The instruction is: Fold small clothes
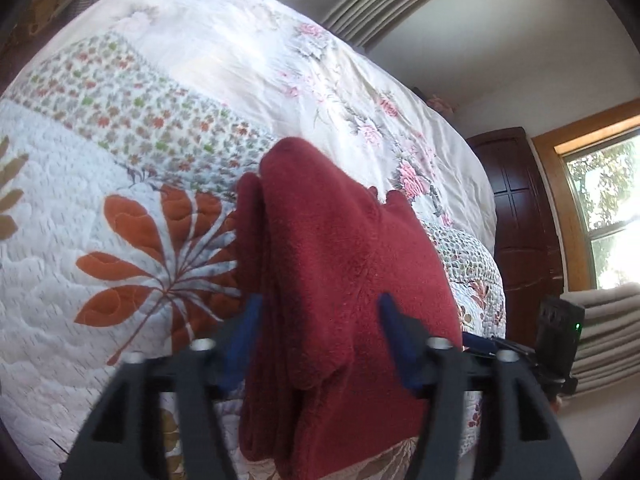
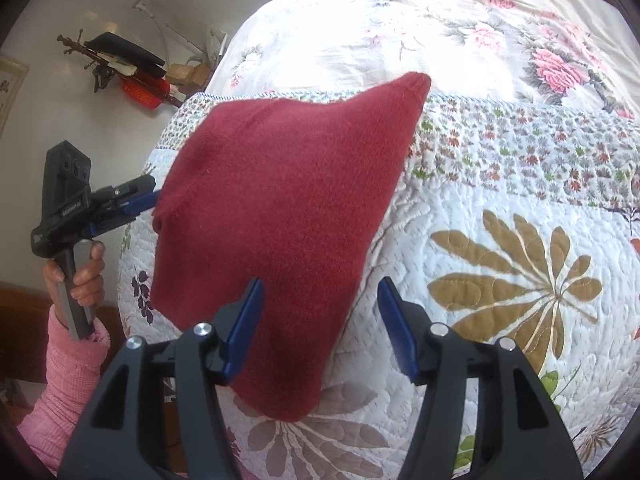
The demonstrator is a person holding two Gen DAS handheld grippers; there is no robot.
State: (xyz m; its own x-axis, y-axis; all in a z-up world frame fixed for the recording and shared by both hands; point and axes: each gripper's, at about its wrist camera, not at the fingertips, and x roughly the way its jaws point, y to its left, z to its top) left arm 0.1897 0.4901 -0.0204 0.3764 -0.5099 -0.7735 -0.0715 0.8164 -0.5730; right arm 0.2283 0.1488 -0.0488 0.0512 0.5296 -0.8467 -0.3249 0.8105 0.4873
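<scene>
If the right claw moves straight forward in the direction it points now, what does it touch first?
Most likely the red garment: its lower part hangs across the gap of the open right claw, nearer the left finger. Behind it lies the quilt. Depth is hard to judge through the fisheye.

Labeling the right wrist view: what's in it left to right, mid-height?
pink sleeve → hand holding the left gripper → red cloth → brown leaf print on the quilt

Domestic bedroom: a bed (image 1: 200, 60) under floral quilts, a dark wooden door (image 1: 520, 208), a curtained window (image 1: 608, 216).
</scene>
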